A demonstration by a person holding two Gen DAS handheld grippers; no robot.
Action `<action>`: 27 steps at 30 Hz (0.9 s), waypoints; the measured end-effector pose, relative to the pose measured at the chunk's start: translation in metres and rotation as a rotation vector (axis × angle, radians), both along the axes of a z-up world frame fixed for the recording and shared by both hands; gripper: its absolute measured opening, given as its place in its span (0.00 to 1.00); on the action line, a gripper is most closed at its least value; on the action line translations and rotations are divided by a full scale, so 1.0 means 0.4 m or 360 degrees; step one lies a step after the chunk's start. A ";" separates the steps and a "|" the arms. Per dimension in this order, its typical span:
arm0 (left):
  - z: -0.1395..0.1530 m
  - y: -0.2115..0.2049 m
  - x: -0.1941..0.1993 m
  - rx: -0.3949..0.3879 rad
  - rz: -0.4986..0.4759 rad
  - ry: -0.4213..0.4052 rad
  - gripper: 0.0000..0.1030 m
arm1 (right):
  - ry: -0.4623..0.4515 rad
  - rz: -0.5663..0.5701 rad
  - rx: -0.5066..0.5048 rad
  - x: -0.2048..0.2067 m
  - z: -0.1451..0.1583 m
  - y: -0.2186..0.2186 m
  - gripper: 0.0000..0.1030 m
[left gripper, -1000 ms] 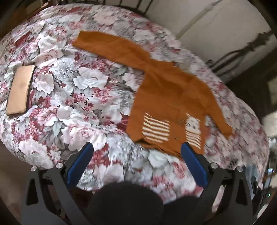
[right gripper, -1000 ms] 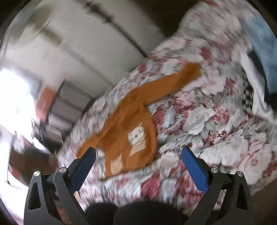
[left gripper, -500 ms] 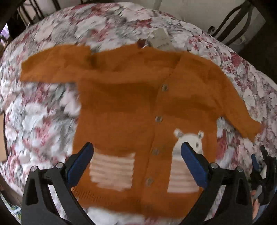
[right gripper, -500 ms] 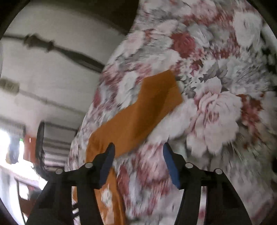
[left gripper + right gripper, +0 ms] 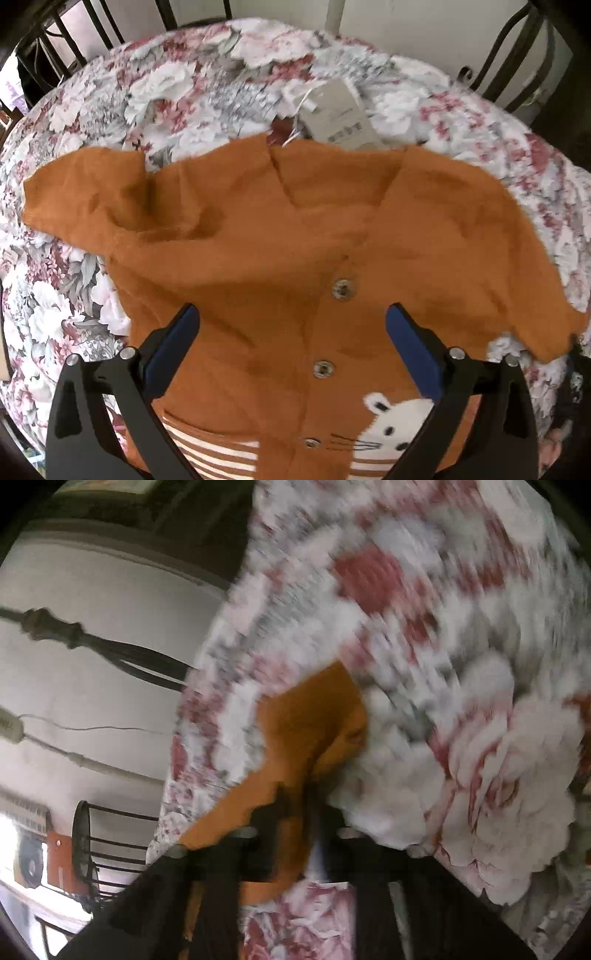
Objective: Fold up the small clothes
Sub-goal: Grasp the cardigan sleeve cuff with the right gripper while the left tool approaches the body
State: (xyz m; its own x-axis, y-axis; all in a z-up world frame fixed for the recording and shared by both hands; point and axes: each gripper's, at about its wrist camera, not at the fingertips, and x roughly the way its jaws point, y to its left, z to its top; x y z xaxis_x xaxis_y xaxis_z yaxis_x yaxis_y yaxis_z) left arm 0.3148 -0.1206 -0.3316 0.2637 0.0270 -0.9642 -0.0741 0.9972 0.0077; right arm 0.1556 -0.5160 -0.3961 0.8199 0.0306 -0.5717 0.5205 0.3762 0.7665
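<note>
A small orange knit cardigan [image 5: 295,236] lies face up on the floral cloth, with metal snaps down the front, white stripes and a white mouse face near its hem. A paper tag [image 5: 340,114] lies at its collar. My left gripper [image 5: 291,332] is open and hovers over the cardigan's chest, fingers apart on either side of the snaps. In the right wrist view, my right gripper [image 5: 299,805] is shut on the end of an orange sleeve [image 5: 306,720]. That view is blurred.
The floral cloth [image 5: 184,81] covers a round table. Black metal chair backs [image 5: 517,62] stand behind it against a pale wall. A black wire rack [image 5: 107,845] stands at the lower left of the right wrist view.
My left gripper moved in closer over the cardigan, staying open. My right gripper went from wide open to shut on the sleeve end.
</note>
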 end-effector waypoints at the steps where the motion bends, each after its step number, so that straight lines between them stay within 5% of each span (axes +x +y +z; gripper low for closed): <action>1: -0.003 0.011 0.009 -0.0018 0.0029 0.0009 0.95 | -0.0046 -0.0016 -0.0106 -0.015 0.050 0.003 0.05; 3: 0.008 0.031 0.028 -0.0080 0.0094 -0.0026 0.95 | -0.0026 -0.0060 -0.0294 -0.042 0.106 0.001 0.02; 5: 0.015 0.032 0.041 -0.0084 0.0113 -0.0065 0.95 | 0.0113 -0.0100 -0.0317 -0.053 0.089 -0.027 0.03; 7: 0.002 0.015 0.057 -0.0035 0.0077 -0.0051 0.95 | 0.0281 -0.0138 -0.0060 -0.070 -0.005 -0.073 0.05; 8: -0.014 0.000 0.063 0.0000 0.0046 -0.0018 0.95 | 0.0248 -0.0176 0.0053 -0.091 -0.031 -0.080 0.05; 11: -0.053 -0.025 0.080 0.0040 -0.0001 0.0068 0.95 | 0.0146 -0.0249 0.0070 -0.151 -0.025 -0.069 0.08; 16: -0.057 -0.049 0.115 0.0069 -0.0041 0.0041 0.95 | 0.0078 -0.0193 0.0061 -0.109 -0.024 -0.054 0.46; 18: -0.057 -0.059 0.129 0.0104 -0.0061 0.0020 0.95 | 0.0053 -0.0215 0.0020 -0.089 -0.011 -0.067 0.50; 22: -0.067 -0.074 0.150 0.0120 -0.0058 0.0010 0.95 | 0.0130 -0.0214 0.0001 -0.044 -0.036 -0.069 0.44; 23: -0.067 -0.072 0.151 0.0122 -0.0050 -0.0003 0.95 | 0.0138 -0.0226 -0.0015 -0.043 -0.040 -0.070 0.39; 25: -0.066 -0.099 0.155 0.0139 -0.0030 -0.0062 0.95 | 0.0150 -0.0241 -0.0063 -0.054 -0.029 -0.063 0.07; 27: -0.060 -0.131 0.167 0.0144 -0.0024 -0.0124 0.95 | 0.0050 -0.0259 -0.0083 -0.082 -0.007 -0.049 0.07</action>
State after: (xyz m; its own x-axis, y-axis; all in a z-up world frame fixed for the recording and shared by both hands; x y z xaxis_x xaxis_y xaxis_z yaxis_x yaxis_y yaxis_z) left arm 0.3817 -0.1729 -0.3554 0.3387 0.1085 -0.9346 -0.0630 0.9937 0.0926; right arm 0.1229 -0.5354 -0.3990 0.7934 -0.1312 -0.5944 0.6009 0.3240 0.7307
